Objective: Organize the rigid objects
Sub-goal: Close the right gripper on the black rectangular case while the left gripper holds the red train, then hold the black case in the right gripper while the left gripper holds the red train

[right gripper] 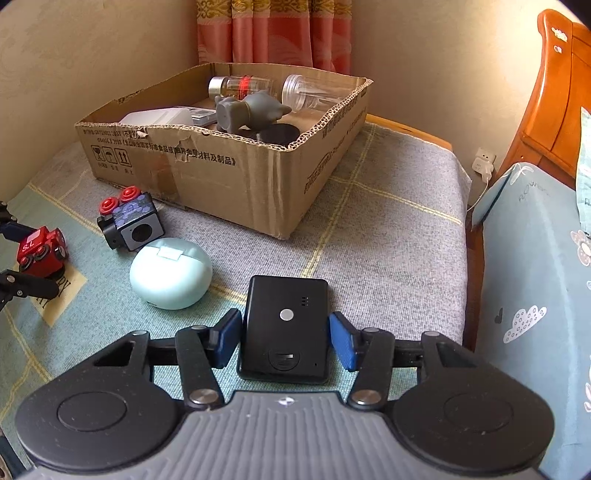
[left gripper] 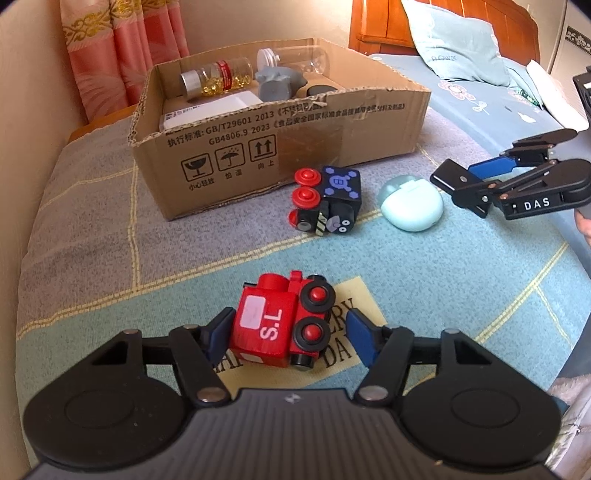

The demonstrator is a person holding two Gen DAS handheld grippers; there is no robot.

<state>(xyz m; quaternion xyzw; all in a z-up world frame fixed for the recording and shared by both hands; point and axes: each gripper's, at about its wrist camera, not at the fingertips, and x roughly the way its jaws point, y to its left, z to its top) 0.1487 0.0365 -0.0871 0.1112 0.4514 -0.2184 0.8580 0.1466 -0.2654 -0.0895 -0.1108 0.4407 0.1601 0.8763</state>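
Note:
A red toy train marked "S.L" lies on its side on the mat between the fingers of my left gripper. The left pad touches its body, while the right pad stands a little off its wheels, so the gripper is open. My right gripper is shut on a flat black device, with a blue pad against each side. A black toy train and a mint-green oval case lie in front of the open cardboard box.
The box holds two clear bottles, a grey figure, a white box and a dark round lid. A wall runs along the left and a pink curtain hangs behind. A bed with a blue sheet and wooden headboard stands at the right.

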